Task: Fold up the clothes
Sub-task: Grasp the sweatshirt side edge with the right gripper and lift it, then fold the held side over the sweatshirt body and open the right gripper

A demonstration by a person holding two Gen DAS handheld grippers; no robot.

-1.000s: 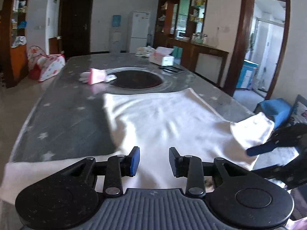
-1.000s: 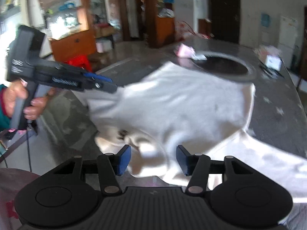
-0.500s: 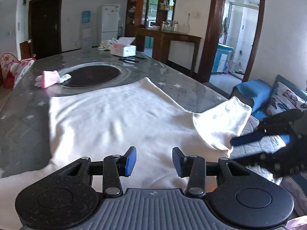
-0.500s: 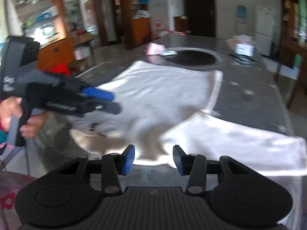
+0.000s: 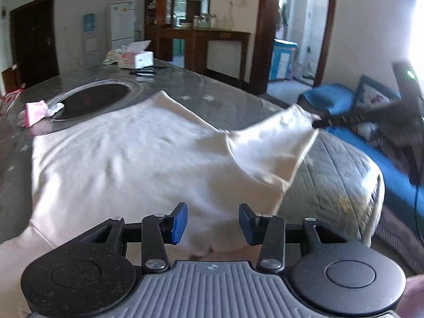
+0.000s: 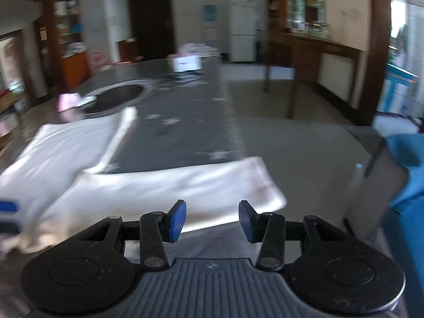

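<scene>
A white long-sleeved top (image 5: pixel 127 159) lies spread on the grey star-patterned table (image 5: pixel 228 106). Its right sleeve (image 5: pixel 275 145) reaches toward the table's right edge. My left gripper (image 5: pixel 213 224) is open and empty, hovering just above the top's near edge. In the right wrist view the top's body (image 6: pixel 61 148) lies at the left and the sleeve (image 6: pixel 190 185) stretches across in front. My right gripper (image 6: pixel 212 220) is open and empty, just short of the sleeve. It shows blurred at the right of the left wrist view, by the sleeve's cuff.
A dark round inset (image 5: pixel 91 100) sits in the table beyond the top. A pink item (image 5: pixel 34 112) lies left of it, a tissue box (image 5: pixel 136 58) further back. A blue sofa (image 5: pixel 371 132) stands to the right; a wooden sideboard (image 6: pixel 312 61) lines the wall.
Both grippers have swung to the right along the top's near edge. The right gripper now faces the right sleeve instead of the collar area. Both stay open.
</scene>
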